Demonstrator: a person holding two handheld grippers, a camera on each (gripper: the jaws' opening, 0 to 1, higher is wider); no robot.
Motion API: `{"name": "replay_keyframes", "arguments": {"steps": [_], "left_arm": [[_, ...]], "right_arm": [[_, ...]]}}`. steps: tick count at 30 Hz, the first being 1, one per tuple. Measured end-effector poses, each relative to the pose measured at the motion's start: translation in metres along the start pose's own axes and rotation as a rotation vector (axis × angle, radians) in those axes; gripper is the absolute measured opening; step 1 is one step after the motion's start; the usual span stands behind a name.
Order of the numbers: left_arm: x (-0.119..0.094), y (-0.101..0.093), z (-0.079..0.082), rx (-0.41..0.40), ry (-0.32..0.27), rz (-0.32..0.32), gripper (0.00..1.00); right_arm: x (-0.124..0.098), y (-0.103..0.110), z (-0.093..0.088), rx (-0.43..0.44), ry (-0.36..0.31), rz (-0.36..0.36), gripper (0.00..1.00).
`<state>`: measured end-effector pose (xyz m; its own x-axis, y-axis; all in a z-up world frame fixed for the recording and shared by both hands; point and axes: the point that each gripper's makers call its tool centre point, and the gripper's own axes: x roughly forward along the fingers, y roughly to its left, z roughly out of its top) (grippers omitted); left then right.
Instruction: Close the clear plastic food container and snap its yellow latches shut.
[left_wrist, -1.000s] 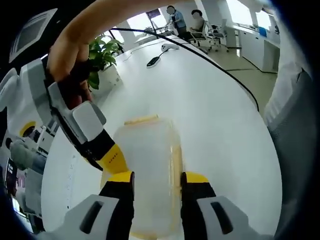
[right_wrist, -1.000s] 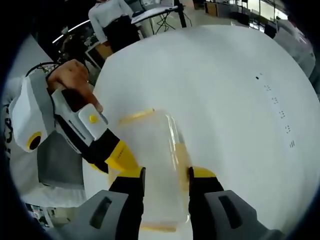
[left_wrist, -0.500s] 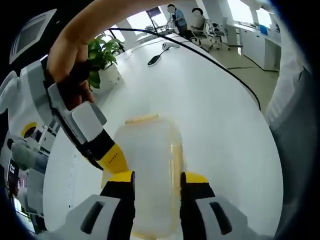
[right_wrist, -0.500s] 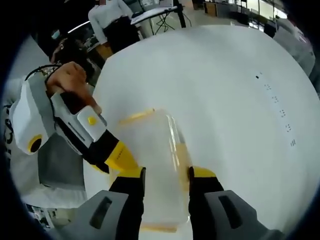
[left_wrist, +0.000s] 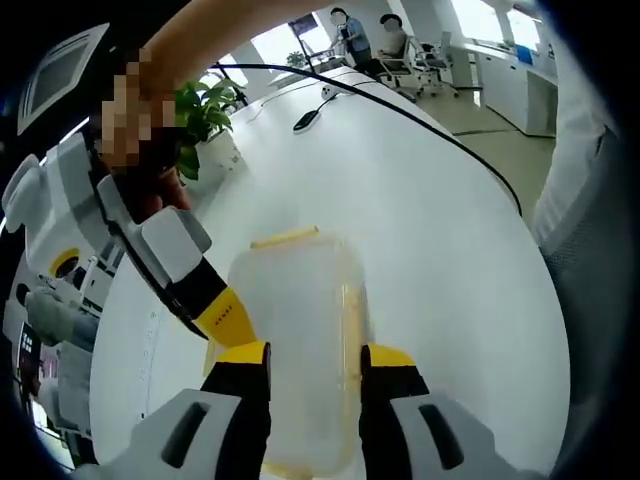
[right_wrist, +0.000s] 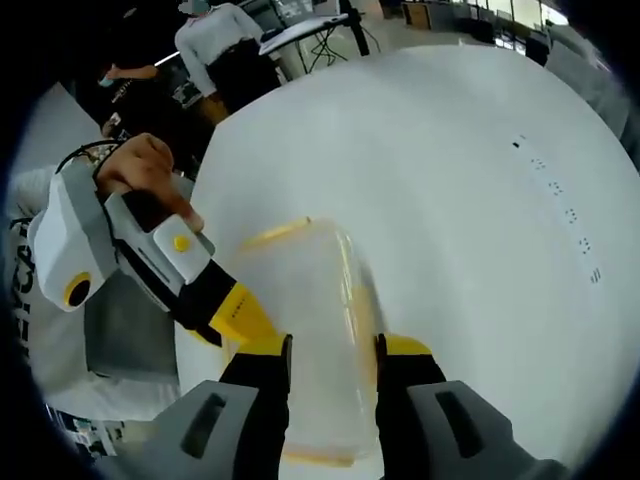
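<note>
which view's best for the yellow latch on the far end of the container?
Left gripper view: the far yellow latch sits flat-on, unobstructed, at the clear container's end. Right gripper view shows the same latch too, but tilted and fainter.

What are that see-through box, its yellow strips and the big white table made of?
The food container looks like frosted translucent plastic: the table shows through it, cloudy. Its yellow latches seem opaque plastic with a matte look. The table appears to be a smooth white laminate or painted top with a soft sheen; which one can't be told.
</note>
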<state>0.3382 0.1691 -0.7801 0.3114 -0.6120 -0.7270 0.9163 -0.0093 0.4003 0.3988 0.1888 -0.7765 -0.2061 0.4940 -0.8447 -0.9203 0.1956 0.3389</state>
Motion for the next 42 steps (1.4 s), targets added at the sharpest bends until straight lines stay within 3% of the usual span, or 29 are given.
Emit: {"name": "replay_keyframes", "arguments": {"steps": [17,23,34,39,42], "left_arm": [[-0.001,-0.002,0.0,0.003,0.0,0.003,0.29],[-0.004,0.0,0.003,-0.06,-0.025,-0.014,0.29],[-0.012,0.003,-0.001,-0.095,-0.012,-0.007,0.3],[-0.021,0.008,-0.003,-0.149,-0.018,-0.001,0.39],[-0.025,0.014,-0.008,-0.137,-0.007,0.022,0.42]], "right_arm": [[-0.002,0.001,-0.01,-0.042,-0.027,-0.007,0.31],[-0.003,0.003,-0.01,-0.082,-0.051,-0.027,0.31],[-0.006,0.002,-0.011,-0.113,-0.048,-0.08,0.34],[-0.01,0.005,-0.008,-0.109,-0.072,-0.092,0.35],[-0.015,0.008,-0.007,-0.11,-0.094,-0.096,0.36]]}}
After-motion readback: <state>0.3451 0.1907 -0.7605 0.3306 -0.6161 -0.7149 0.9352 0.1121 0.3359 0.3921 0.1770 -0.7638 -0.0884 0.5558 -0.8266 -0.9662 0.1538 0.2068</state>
